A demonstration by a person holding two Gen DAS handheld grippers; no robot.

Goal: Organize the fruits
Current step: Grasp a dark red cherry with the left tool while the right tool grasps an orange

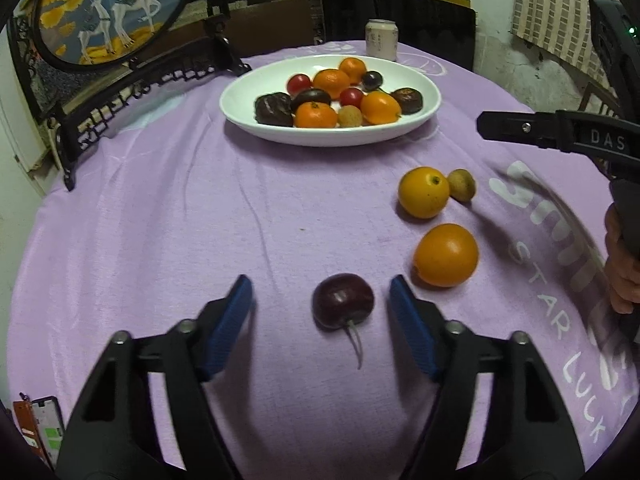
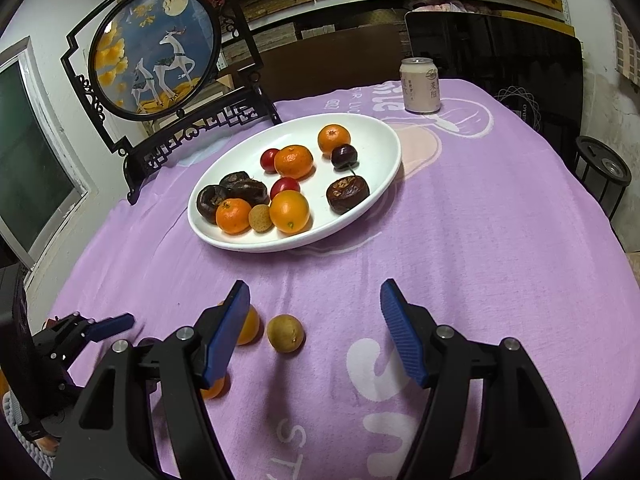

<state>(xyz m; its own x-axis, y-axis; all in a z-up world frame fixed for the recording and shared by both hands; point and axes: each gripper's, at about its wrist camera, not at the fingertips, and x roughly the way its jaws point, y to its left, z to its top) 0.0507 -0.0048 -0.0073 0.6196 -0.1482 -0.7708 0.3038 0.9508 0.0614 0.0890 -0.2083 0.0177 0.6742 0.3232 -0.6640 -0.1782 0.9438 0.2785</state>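
A white oval plate (image 1: 400, 130) (image 2: 372, 200) holds several oranges, dark fruits and red tomatoes. On the purple cloth lie a dark cherry (image 1: 343, 300) with a stem, two oranges (image 1: 424, 191) (image 1: 446, 255) and a small brown longan (image 1: 461, 185) (image 2: 285, 333). My left gripper (image 1: 321, 300) is open, its blue pads on either side of the cherry, not touching it. My right gripper (image 2: 314, 308) is open and empty above the cloth, the longan just below and between its fingers. One orange (image 2: 248, 326) is partly hidden behind its left finger.
A drink can (image 1: 382, 39) (image 2: 421, 85) stands behind the plate. A round deer picture in a black stand (image 1: 120, 20) (image 2: 160, 48) is at the back left. The right gripper (image 1: 560, 136) shows at the right edge of the left wrist view.
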